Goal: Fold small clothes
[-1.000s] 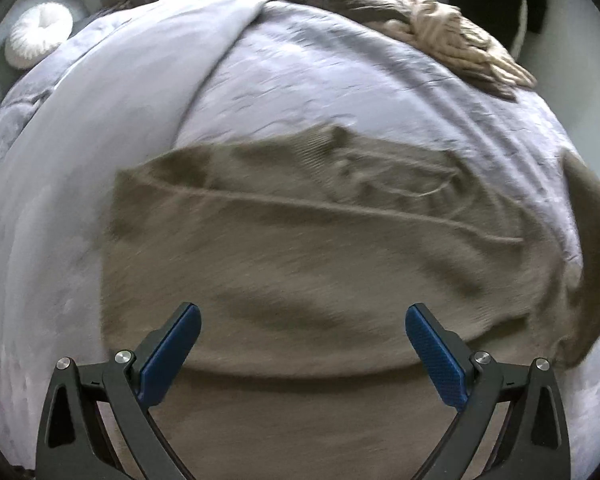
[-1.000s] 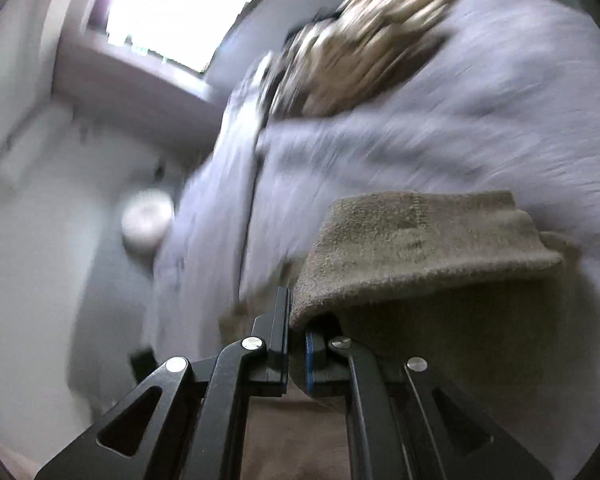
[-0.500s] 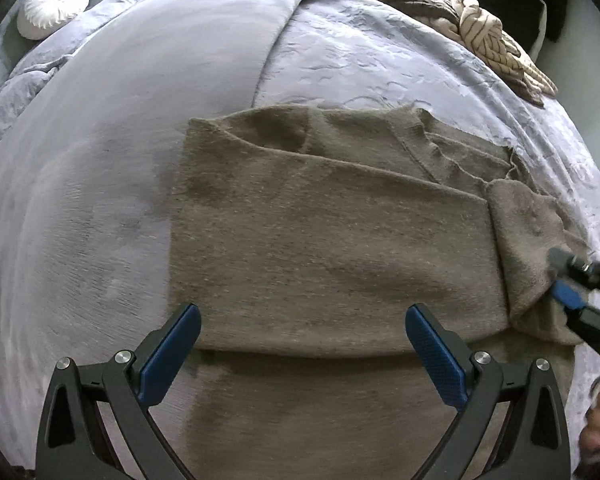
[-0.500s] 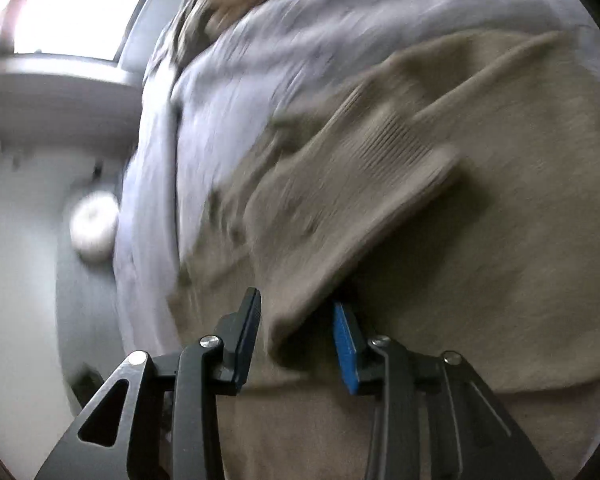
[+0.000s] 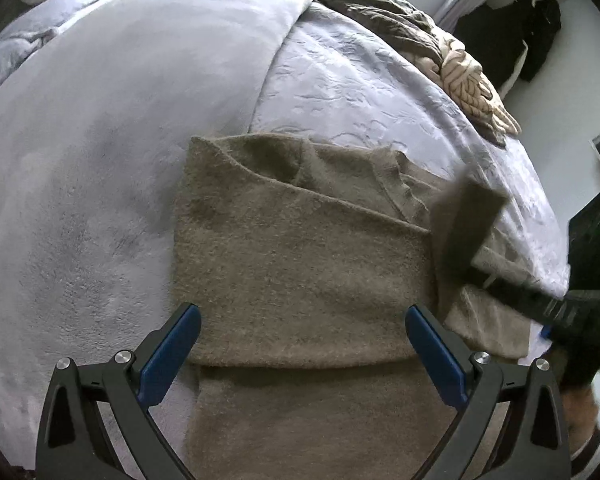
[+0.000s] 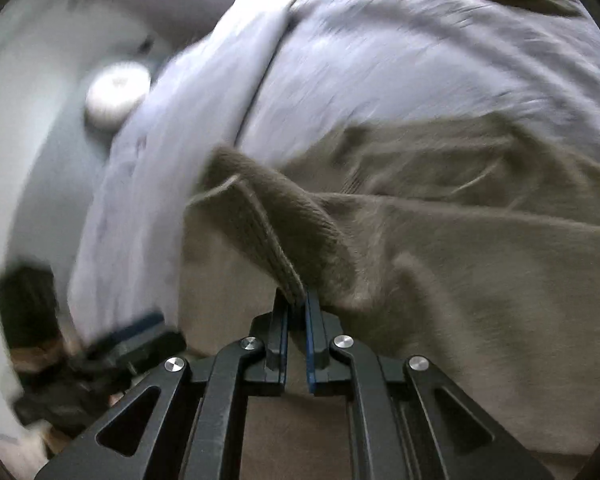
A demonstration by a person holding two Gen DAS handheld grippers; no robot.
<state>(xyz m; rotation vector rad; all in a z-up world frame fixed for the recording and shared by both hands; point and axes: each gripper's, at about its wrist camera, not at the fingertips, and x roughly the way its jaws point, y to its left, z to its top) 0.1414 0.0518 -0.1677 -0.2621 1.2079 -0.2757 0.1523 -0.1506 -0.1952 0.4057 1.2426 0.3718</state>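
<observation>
A taupe knit sweater (image 5: 300, 264) lies partly folded on the grey bed cover (image 5: 100, 160). One sleeve lies folded across its body. My left gripper (image 5: 302, 354) is open and empty, hovering above the sweater's lower part. My right gripper (image 6: 297, 316) is shut on the ribbed cuff of the other sleeve (image 6: 268, 224) and holds it lifted over the sweater. In the left wrist view the right gripper (image 5: 540, 304) shows blurred at the right edge with the raised sleeve (image 5: 464, 224).
A pile of brown and beige clothes (image 5: 428, 48) lies at the bed's far side. A round white cushion (image 6: 118, 94) sits near the head of the bed. Dark garments (image 5: 512, 28) hang by the wall on the right. The bed's right edge (image 5: 556, 264) drops off beside the sweater.
My right gripper, open around the cuff half a second ago, has shut on it and lifted the sleeve. The left gripper has pulled back, still open.
</observation>
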